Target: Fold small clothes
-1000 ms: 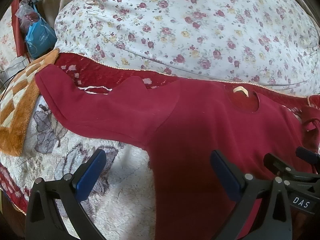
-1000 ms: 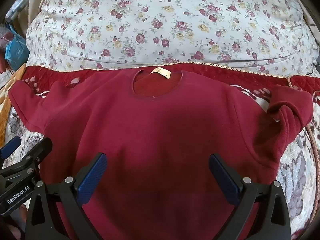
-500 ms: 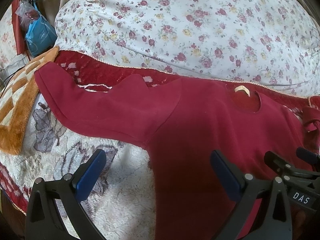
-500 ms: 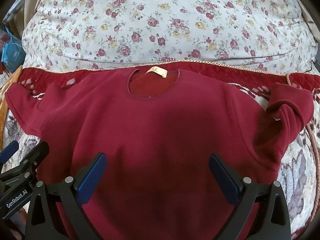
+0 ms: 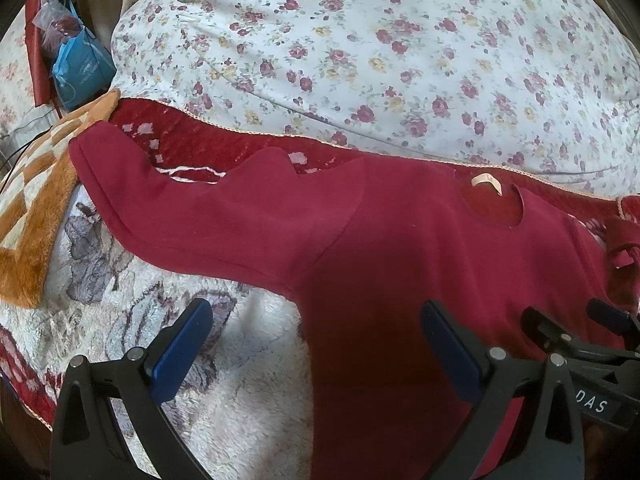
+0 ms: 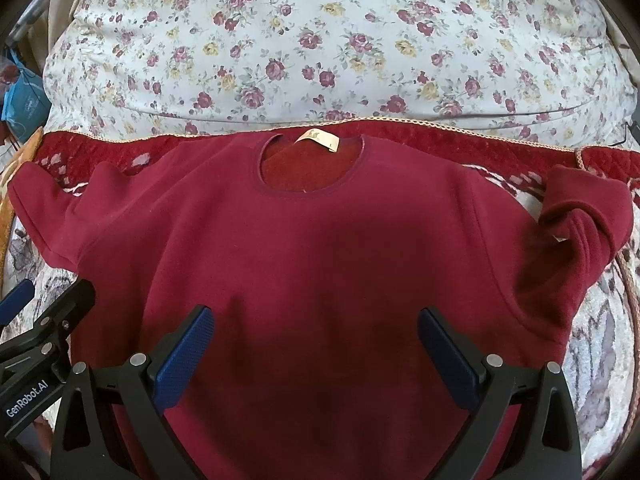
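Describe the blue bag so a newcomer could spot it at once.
Start at the big flowered quilt. At its left end, above the orange checked mat, sits the blue bag. It is the only bright blue thing among reds and whites.

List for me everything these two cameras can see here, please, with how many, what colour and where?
sweater: one, dark red, spread flat on the blanket, neck label up.
blanket: one, cream with grey pattern and red border, under the sweater.
floral quilt: one, white with red roses, behind the sweater.
checked cloth: one, orange and cream, far left.
blue bag: one, upper left.
left gripper: black with blue pads, open.
right gripper: same, open.
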